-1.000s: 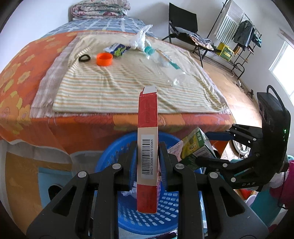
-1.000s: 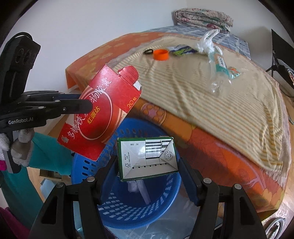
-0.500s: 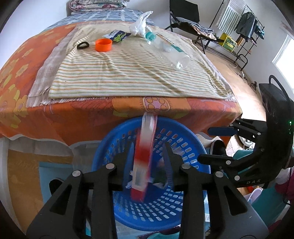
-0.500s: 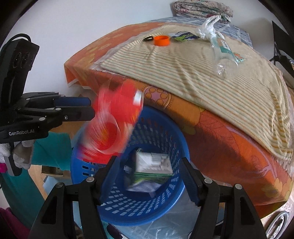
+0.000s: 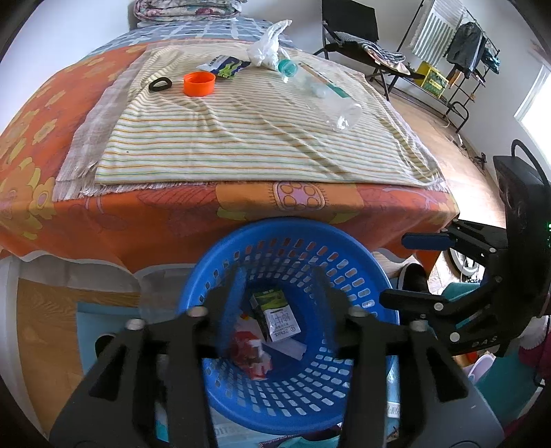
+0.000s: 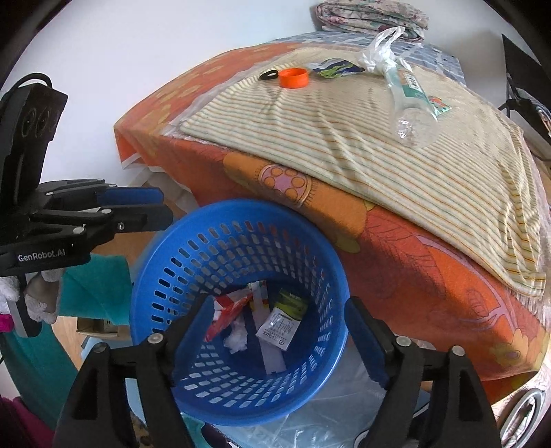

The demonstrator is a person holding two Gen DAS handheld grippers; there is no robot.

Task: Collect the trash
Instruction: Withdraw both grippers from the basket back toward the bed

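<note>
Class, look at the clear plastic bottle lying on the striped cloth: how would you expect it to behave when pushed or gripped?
The clear plastic bottle lies on its side, so a push would probably roll it across the striped cloth. It looks empty, hence likely light. Its thin transparent wall may dent or slip under a squeeze.

A bedroom in a home: a bed (image 5: 103, 220) under an orange flowered sheet, folded quilts (image 5: 186, 10) at its head, a folding chair (image 5: 347, 24), and a clothes rack (image 5: 471, 51) by the window.
</note>
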